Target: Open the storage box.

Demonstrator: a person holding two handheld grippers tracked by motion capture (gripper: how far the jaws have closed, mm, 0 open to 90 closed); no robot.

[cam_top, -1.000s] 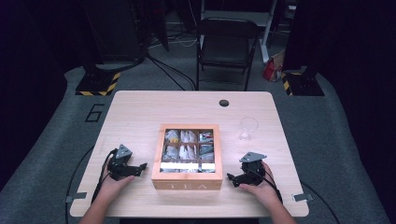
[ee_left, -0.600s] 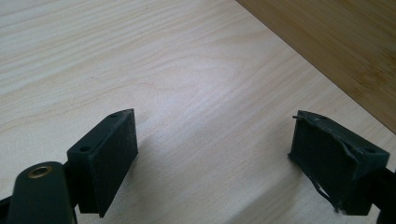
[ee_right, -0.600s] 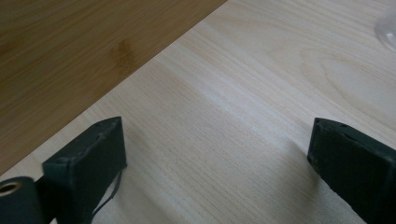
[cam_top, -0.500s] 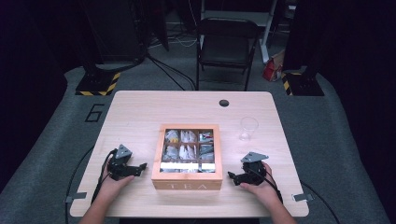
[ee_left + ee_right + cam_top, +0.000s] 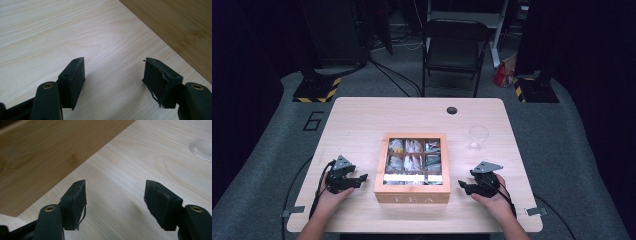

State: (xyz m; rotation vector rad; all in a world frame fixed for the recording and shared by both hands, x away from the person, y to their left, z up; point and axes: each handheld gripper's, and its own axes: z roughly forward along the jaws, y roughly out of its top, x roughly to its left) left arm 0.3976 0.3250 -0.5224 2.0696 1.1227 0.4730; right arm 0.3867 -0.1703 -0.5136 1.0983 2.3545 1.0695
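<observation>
A wooden tea box (image 5: 413,198) marked TEA stands at the table's front middle, with tea bags in its compartments under a clear lid. My left gripper (image 5: 361,180) rests on the table left of the box and points at its side (image 5: 180,25). My right gripper (image 5: 464,186) rests to the box's right and points at that side (image 5: 45,152). Both pairs of jaws have just been closing. They stand apart with only bare table between the pads, as seen for the left gripper (image 5: 113,63) and the right gripper (image 5: 115,183).
A clear drinking glass (image 5: 478,137) stands right of the box, beyond my right gripper; its base (image 5: 202,148) shows in the right gripper view. A round black cable hole (image 5: 452,110) sits near the table's far edge. A folding chair (image 5: 455,47) stands behind the table.
The jaws of both grippers stand a little narrower than a second ago. Both hands, the box and the glass have kept their places.
</observation>
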